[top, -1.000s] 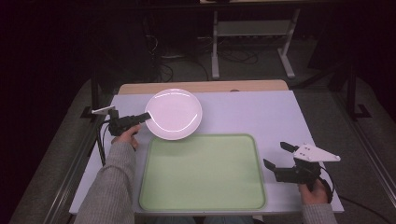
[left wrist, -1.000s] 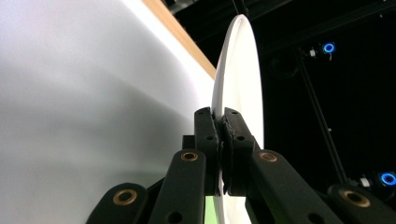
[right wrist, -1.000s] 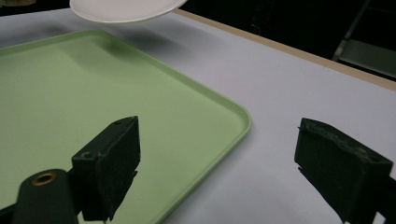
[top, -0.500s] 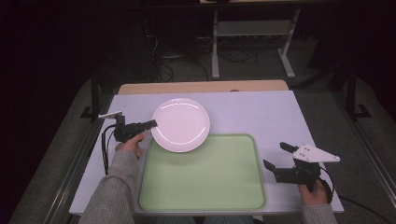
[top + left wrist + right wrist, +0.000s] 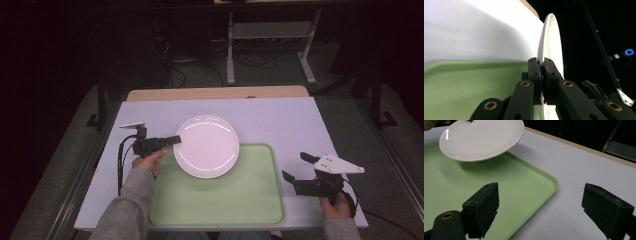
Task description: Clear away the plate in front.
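A round white plate (image 5: 206, 146) hangs in the air over the far left corner of the light green tray (image 5: 250, 200). My left gripper (image 5: 176, 140) is shut on the plate's left rim. In the left gripper view the two black jaws pinch the plate (image 5: 549, 42) edge-on, just past the left gripper (image 5: 542, 71). Right of the tray, my right gripper (image 5: 296, 167) rests low over the table, open with nothing between its fingers. The right gripper view has the right gripper (image 5: 554, 207) wide apart above the tray's corner (image 5: 549, 182), and the plate (image 5: 481, 138) floating beyond with a shadow beneath it.
The tray lies on a white tabletop (image 5: 280, 120) with a wooden strip (image 5: 215, 93) along its far edge. A metal stand (image 5: 270, 40) and cables are on the dark floor behind. Cables trail from both grippers.
My left gripper has carried the plate toward the near right, from the bare tabletop to above the tray's far left corner. The right gripper has stayed where it was.
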Available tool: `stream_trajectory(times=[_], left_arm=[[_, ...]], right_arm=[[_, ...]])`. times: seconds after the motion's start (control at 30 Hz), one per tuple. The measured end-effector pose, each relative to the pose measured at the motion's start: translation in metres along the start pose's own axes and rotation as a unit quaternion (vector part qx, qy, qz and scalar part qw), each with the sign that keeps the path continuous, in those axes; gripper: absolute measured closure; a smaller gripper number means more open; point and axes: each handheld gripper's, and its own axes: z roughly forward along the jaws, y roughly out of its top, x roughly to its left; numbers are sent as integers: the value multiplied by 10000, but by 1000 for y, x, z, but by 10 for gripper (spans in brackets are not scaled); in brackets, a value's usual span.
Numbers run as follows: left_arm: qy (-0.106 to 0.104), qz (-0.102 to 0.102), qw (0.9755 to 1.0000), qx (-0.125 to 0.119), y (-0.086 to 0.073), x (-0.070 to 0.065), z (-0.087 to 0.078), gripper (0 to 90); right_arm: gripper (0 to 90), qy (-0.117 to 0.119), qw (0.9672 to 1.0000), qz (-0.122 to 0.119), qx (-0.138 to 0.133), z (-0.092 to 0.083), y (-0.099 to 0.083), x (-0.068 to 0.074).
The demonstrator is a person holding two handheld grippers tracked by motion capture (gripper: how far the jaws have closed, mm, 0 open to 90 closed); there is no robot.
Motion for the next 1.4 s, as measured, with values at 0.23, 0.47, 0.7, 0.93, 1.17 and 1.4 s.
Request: stream_trajectory(times=[0.23, 0.47, 0.7, 0.93, 1.17, 1.4], left_arm=[[39, 232, 9993, 290, -11, -10, 7, 869], [70, 262, 9987, 441, -24, -8, 8, 869], [80, 211, 9983, 536, -32, -5, 8, 869], [277, 302, 9968, 685, -37, -2, 11, 868], [455, 271, 9962, 693, -41, 4, 4, 873], [671, 334, 9940, 800, -45, 3, 1, 856]], right_arm=[[134, -7, 10000, 7, -13, 0, 0, -1], [134, -4, 10000, 12, -20, 0, 0, -1], [135, 2, 10000, -1, 4, 1, 0, 0], [134, 8, 10000, 13, 2, 1, -1, 1], [134, -3, 10000, 16, 36, 1, -1, 2], [134, 35, 9999, -44, 90, 4, 0, 5]])
